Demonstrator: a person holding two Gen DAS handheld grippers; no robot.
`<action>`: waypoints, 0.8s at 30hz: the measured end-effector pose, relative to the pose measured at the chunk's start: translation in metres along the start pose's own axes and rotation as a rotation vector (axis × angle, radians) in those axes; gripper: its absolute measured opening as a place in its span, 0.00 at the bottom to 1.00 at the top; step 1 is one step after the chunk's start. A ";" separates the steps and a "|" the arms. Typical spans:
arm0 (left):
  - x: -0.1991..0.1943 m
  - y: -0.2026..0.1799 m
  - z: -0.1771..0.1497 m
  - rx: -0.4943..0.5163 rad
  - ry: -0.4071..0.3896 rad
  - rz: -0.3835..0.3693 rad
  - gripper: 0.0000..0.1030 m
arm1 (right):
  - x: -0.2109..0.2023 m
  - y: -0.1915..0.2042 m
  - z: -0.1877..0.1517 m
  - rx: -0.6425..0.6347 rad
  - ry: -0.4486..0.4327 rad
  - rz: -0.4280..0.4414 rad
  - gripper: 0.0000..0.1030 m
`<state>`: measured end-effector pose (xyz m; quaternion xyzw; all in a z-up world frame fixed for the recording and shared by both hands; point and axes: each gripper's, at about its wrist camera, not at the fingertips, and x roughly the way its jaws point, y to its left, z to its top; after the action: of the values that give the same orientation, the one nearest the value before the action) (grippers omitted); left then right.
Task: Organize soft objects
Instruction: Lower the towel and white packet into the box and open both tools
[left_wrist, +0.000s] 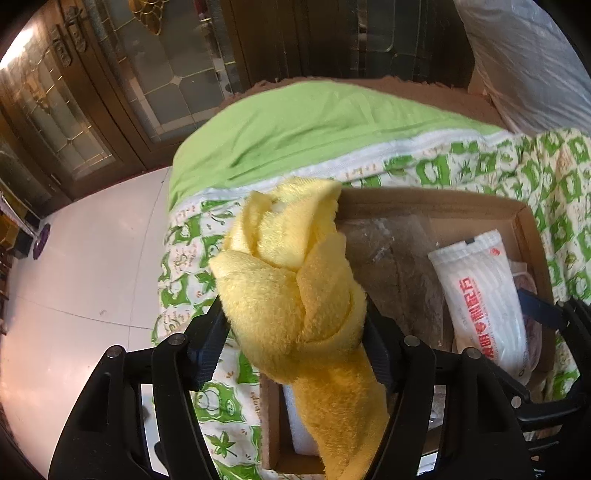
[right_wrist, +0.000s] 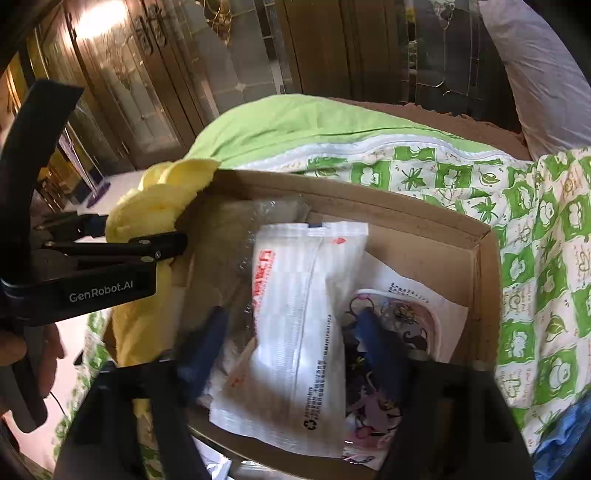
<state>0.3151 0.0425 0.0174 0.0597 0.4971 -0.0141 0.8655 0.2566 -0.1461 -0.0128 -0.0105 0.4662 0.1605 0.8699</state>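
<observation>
— Looking for the yellow towel (left_wrist: 291, 295): where from the left hand-held gripper (left_wrist: 291, 332)?

— Caught right between its blue pads, both flanks touched, jaws about half spread around the plush roll. Long axis running along the fingers, away from the camera, knotted in the middle, draped over the left wall of the cardboard box (left_wrist: 436, 201) on the bed (left_wrist: 295, 122).

— And further right?

— Lying inside the box, a white packet (right_wrist: 295, 280), long axis also pointing away. Right hand-held gripper (right_wrist: 291, 332) hovering wide over it, blue pads either side, seemingly not pressing.

— Nearer hand for the towel?

— Left, clearly; already holding it. Probably only a short shift rightward and down needed to drop the towel fully inside the box, beside the packet.
</observation>
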 end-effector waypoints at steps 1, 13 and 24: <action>-0.002 0.001 0.001 -0.007 -0.001 -0.008 0.67 | -0.002 0.000 0.000 -0.001 -0.006 0.001 0.77; -0.044 -0.001 -0.033 -0.042 0.001 -0.088 0.78 | -0.054 -0.031 -0.027 0.083 -0.048 0.027 0.78; -0.081 -0.026 -0.170 -0.107 0.018 -0.122 0.78 | -0.083 -0.035 -0.096 0.108 0.035 0.054 1.00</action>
<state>0.1260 0.0336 -0.0001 -0.0168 0.5077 -0.0395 0.8605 0.1471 -0.2178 -0.0041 0.0460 0.4896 0.1582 0.8563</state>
